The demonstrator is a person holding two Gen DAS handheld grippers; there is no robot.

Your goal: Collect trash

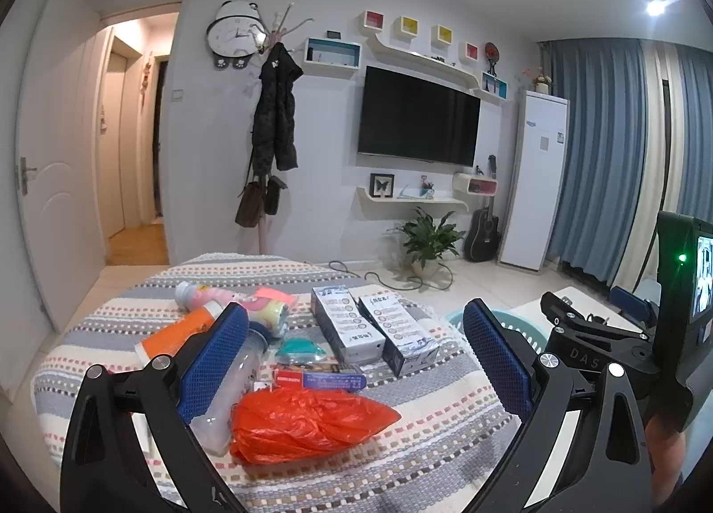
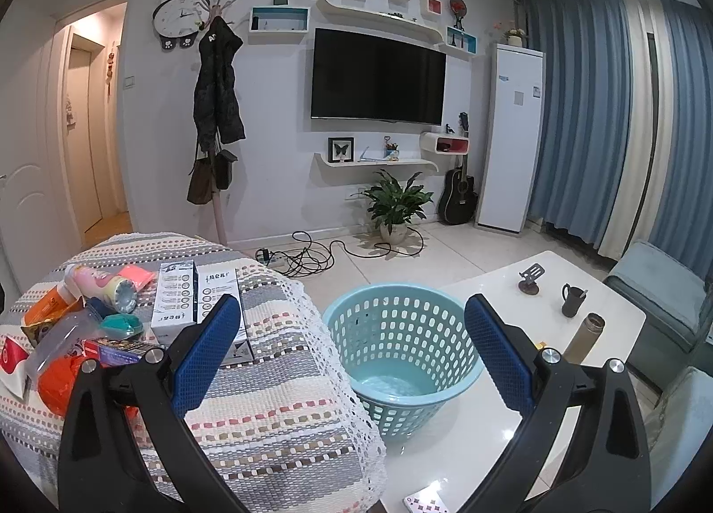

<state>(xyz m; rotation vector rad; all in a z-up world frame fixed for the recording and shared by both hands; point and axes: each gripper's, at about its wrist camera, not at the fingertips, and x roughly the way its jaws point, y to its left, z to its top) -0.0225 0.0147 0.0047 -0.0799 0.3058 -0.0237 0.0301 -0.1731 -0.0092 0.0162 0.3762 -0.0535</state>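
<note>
**Trash on striped cloth, basket alongside**

Left gripper [image 1: 356,357]: blue ribbed pads, jaws wide, empty, over a crinkled orange plastic bag [image 1: 307,421] at lower centre. Beside it lie a clear plastic bottle [image 1: 231,383], partly hidden by the left pad, and two white printed cartons [image 1: 372,330], all on a woven striped tablecloth [image 1: 423,446].

Right gripper [image 2: 352,352]: jaws wide, empty. Only its view fully shows the round perforated teal plastic basket [image 2: 401,348] on a glossy white table [image 2: 490,446]; there the bag is cut off at lower left.

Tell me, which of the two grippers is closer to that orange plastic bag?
Left. The left gripper hangs open right over the orange plastic bag; the right gripper, also open, faces the basket, bag off to its left.
</note>
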